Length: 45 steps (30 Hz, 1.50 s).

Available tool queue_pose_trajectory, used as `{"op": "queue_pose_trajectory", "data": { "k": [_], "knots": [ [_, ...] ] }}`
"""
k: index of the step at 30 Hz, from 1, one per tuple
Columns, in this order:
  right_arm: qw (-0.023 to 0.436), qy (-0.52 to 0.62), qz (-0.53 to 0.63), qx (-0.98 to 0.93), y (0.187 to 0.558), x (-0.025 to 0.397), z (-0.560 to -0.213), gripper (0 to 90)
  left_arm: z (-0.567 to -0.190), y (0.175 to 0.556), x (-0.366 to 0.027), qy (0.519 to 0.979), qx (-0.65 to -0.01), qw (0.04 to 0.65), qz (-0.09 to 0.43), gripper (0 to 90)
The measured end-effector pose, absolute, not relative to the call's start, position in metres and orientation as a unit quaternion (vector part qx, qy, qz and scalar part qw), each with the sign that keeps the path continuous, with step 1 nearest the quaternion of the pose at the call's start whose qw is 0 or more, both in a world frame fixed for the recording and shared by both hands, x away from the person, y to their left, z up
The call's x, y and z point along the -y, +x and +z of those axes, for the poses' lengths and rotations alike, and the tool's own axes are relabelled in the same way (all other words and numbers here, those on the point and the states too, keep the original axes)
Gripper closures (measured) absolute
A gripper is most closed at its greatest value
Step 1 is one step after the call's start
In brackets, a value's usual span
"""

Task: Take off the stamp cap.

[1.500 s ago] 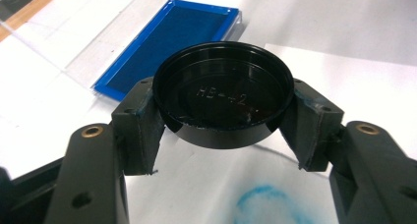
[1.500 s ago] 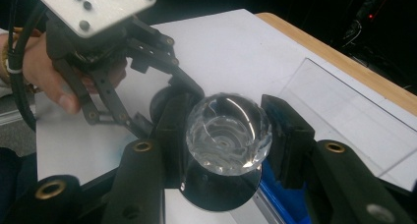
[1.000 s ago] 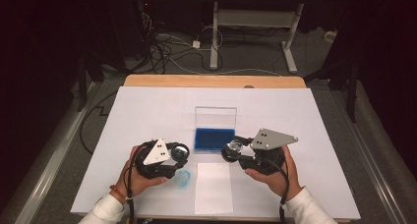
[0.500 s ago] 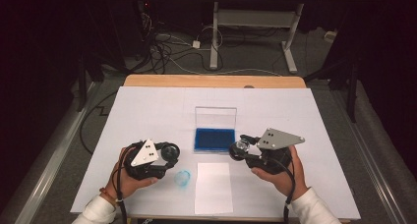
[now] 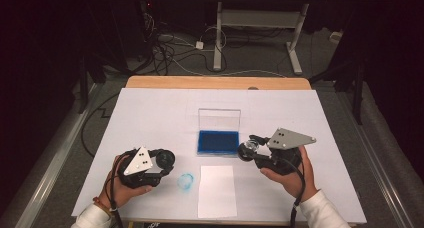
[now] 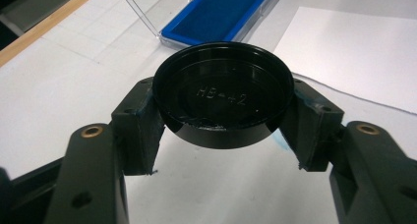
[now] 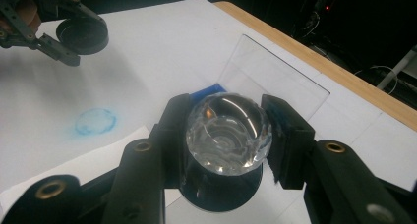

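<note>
In the high view, the left gripper is resting low over the white table sheet, clamping a round black plastic cap between its jaws. Just beside it, a faint blue ring-shaped smudge is lying on the sheet, and next to that a plain white sheet of paper is sitting near the table's front edge. The right gripper is holding a small glass-topped lens piece close to the right end of the open clear plastic case with a blue foam lining, which is standing at mid-table with its lid upright.

In the left gripper view, both jaws are pressing against the sides of the black cap, gripping it firmly (raised lettering is showing on its inner face). The cap is hanging above the sheet, with the blue-lined case beyond it and the white paper off to the right.

In the right gripper view, the jaws are closing on the clear domed lens, whose dark base is sitting below the glass. The blue smudge is lying to the left, the case's clear lid is rising behind, and the other gripper is carrying its cap at the upper left.
</note>
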State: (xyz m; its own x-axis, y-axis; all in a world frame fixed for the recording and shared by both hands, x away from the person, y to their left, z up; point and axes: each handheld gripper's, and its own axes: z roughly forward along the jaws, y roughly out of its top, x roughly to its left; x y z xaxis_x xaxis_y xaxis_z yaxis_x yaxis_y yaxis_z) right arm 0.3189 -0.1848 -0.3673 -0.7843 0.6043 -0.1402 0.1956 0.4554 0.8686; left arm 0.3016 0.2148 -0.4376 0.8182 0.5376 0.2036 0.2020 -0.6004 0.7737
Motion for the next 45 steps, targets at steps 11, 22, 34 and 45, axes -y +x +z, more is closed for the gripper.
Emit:
{"op": "queue_pose_trajectory", "data": {
  "k": [11, 22, 34, 45],
  "knots": [
    [0.224, 0.255, 0.462, -0.819, 0.323, 0.189, -0.367, 57.3, -0.447, 0.292, -0.232, 0.868, -0.232, 0.388, 0.205, 36.7],
    [0.227, 0.256, 0.459, -0.82, 0.323, 0.189, -0.367, 57.3, -0.451, 0.292, -0.231, 0.871, -0.23, 0.388, 0.196, 36.7],
    [0.227, 0.255, 0.458, -0.821, 0.325, 0.187, -0.368, 57.3, -0.448, 0.294, -0.235, 0.868, -0.234, 0.391, 0.198, 36.7],
    [0.225, 0.253, 0.455, -0.824, 0.325, 0.185, -0.369, 57.3, -0.45, 0.294, -0.234, 0.872, -0.23, 0.388, 0.193, 36.7]
  ]
}}
